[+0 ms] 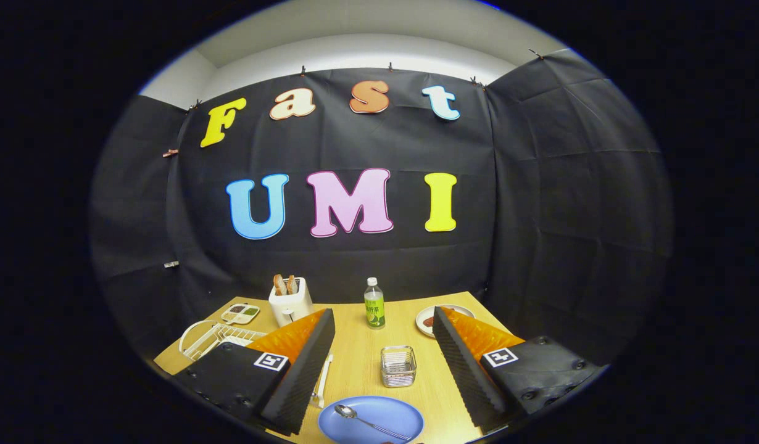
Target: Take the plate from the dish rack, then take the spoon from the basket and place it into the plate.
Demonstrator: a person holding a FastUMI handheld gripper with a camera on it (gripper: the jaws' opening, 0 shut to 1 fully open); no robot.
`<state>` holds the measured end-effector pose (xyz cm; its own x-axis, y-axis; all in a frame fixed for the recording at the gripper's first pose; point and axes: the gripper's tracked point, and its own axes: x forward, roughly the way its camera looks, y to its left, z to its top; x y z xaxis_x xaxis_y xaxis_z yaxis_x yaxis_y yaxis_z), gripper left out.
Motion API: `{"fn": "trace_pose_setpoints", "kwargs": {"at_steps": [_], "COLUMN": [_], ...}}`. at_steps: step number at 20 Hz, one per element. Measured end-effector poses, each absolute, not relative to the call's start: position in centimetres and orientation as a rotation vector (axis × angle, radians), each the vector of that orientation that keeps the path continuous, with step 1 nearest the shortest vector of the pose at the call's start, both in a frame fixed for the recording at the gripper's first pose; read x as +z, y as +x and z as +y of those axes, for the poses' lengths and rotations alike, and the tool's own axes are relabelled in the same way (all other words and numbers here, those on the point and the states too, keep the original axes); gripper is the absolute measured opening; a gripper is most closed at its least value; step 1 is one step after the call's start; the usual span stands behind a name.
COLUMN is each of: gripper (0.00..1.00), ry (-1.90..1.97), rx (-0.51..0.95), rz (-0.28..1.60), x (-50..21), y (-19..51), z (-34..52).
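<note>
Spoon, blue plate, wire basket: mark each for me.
Spoon (344, 411), gripper view, on its bowl, lying in the plate.
Blue plate (397, 411), gripper view, bare surface between the open gripper (381, 354) fingers.
Wire basket (398, 369), gripper view, its front wall.

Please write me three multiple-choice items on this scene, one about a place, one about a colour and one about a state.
1. Where does the spoon lie?
A. in the basket
B. on the plate
C. in the dish rack

2. What colour is the plate under the spoon?
A. blue
B. red
C. green

3. How do the fingers of the gripper stand?
A. shut on the spoon
B. shut on the bottle
C. open, holding nothing

Answers:
1 B: the spoon rests on the plate, nearer than the basket between the fingers.
2 A: its bare surface shows blue.
3 C: the fingers stand wide apart, with table showing between them.
</note>
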<state>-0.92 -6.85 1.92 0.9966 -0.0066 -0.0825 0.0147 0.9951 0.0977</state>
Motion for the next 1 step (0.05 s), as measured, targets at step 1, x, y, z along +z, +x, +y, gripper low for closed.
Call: {"fn": "trace_pose_setpoints", "kwargs": {"at_steps": [1], "gripper": [0.98], "ry": [0.100], "rx": [-0.013], "rz": [0.076], "x": [2.08], "y": [-0.87], "z": [-6.80]}}
